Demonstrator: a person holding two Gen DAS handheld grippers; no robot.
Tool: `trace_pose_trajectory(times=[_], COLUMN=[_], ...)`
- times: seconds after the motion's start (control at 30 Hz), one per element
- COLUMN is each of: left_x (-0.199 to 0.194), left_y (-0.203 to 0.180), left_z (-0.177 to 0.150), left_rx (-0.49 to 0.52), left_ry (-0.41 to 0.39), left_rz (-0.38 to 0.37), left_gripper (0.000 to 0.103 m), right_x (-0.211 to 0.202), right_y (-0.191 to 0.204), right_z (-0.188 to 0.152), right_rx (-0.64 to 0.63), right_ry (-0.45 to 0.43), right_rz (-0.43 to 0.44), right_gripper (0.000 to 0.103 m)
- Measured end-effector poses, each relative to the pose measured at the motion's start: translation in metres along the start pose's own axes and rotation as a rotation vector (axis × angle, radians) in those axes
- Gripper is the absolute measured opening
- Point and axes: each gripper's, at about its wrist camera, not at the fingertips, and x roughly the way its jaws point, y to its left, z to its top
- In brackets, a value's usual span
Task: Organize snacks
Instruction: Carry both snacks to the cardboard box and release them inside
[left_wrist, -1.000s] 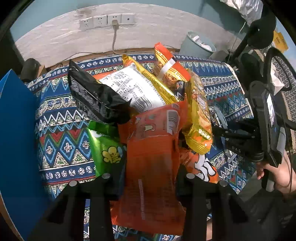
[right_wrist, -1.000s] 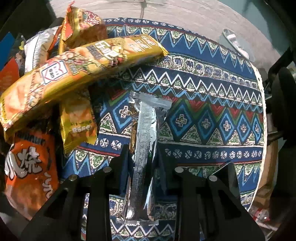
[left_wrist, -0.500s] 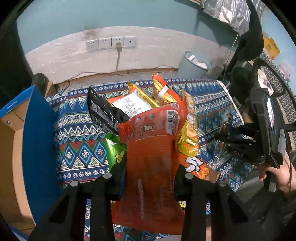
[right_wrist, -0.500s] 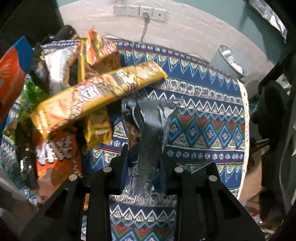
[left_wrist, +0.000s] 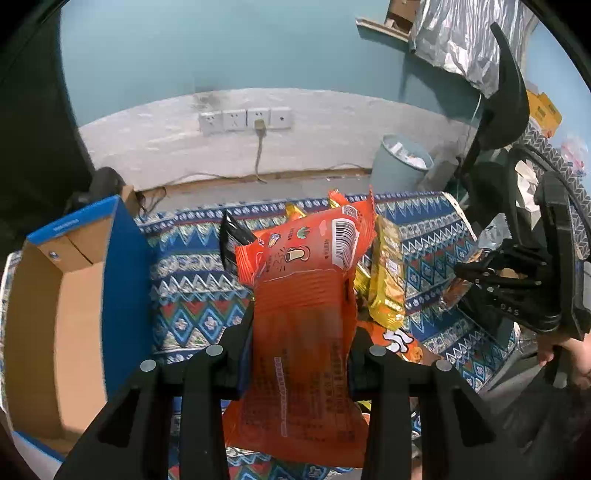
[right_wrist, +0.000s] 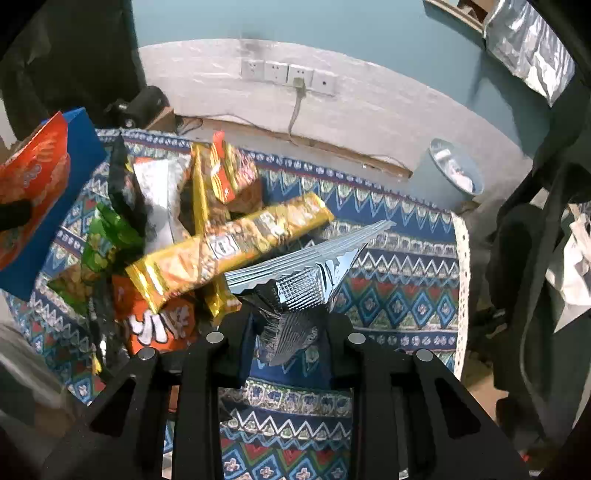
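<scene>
Patterned blue, red and white woven cloth (right_wrist: 399, 266) is covering the table under a teal wall, and I am holding both packets lifted above the pile: my left gripper (left_wrist: 301, 328) is clenched on one flat orange foil snack packet with a barcode (left_wrist: 306, 295), my right gripper (right_wrist: 288, 325) is clenched on one crinkled silver foil packet (right_wrist: 303, 284). I am judging this the carry step, so next I am needing to swing the orange packet left over the one open blue-sided cardboard box (left_wrist: 66, 295) and release. Remaining on the cloth I am counting roughly: one long gold biscuit sleeve (right_wrist: 229, 251), one green bag (right_wrist: 99, 243), one black bag (right_wrist: 122, 184), one orange bag with white characters (right_wrist: 155, 325); more are overlapping, uncountable.
</scene>
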Motion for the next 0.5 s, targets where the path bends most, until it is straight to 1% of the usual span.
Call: trace_pose_trajectory(times=[0.17,0.3,0.5], left_x=[-0.016,-0.026,-0.038], left_y=[0.003,0.008,0.019], left_z=[0.002,0.000,-0.002], left_rx=[0.018,0.018,0.013], left_ry=[-0.049,-0.070,-0.101], left_rz=[0.037,0.054,0.076], left_gripper=[0.038,0.038,0.038], right_x=[-0.016,-0.031,-0.050], right_y=[0.004,0.011,0.032], right_z=[0.011,0.021,0.036], right_rx=[-0.008,-0.021,-0.058], right_ry=[-0.041,-0.073,-0.119], right_rz=[0.012,0.034,0.075], right_gripper=[0.027,0.027,0.027])
